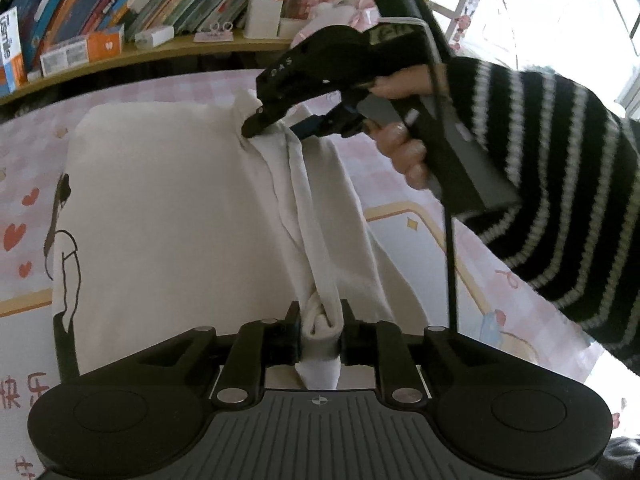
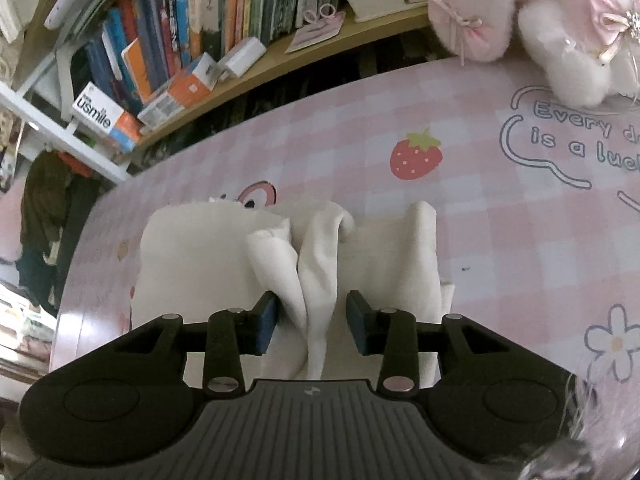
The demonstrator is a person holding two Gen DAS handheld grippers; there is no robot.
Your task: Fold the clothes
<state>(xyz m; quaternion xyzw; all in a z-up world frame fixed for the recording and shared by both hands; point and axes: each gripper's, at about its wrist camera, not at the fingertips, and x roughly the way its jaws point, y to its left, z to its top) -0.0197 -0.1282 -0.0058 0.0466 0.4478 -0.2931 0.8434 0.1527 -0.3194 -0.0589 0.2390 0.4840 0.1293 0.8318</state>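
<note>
A white garment (image 1: 168, 208) with a black line drawing on its left side lies spread on the pink checked table cover (image 1: 400, 184). My left gripper (image 1: 320, 332) is at its near edge, shut on a bunched fold of the cloth. From there a ridge of fabric runs to the far edge, where my right gripper (image 1: 276, 128) stands with its fingers apart over the cloth. In the right wrist view the right gripper (image 2: 312, 320) is open, and a hanging fold of the white garment (image 2: 316, 264) sits loose between its blue pads (image 2: 267, 322).
A hand (image 1: 400, 148) and striped sleeve (image 1: 560, 184) hold the right gripper. A wooden shelf (image 1: 160, 50) of books and small boxes runs along the table's far side. A pink and white plush toy (image 2: 560, 36) sits at the far right of the table cover (image 2: 500, 240).
</note>
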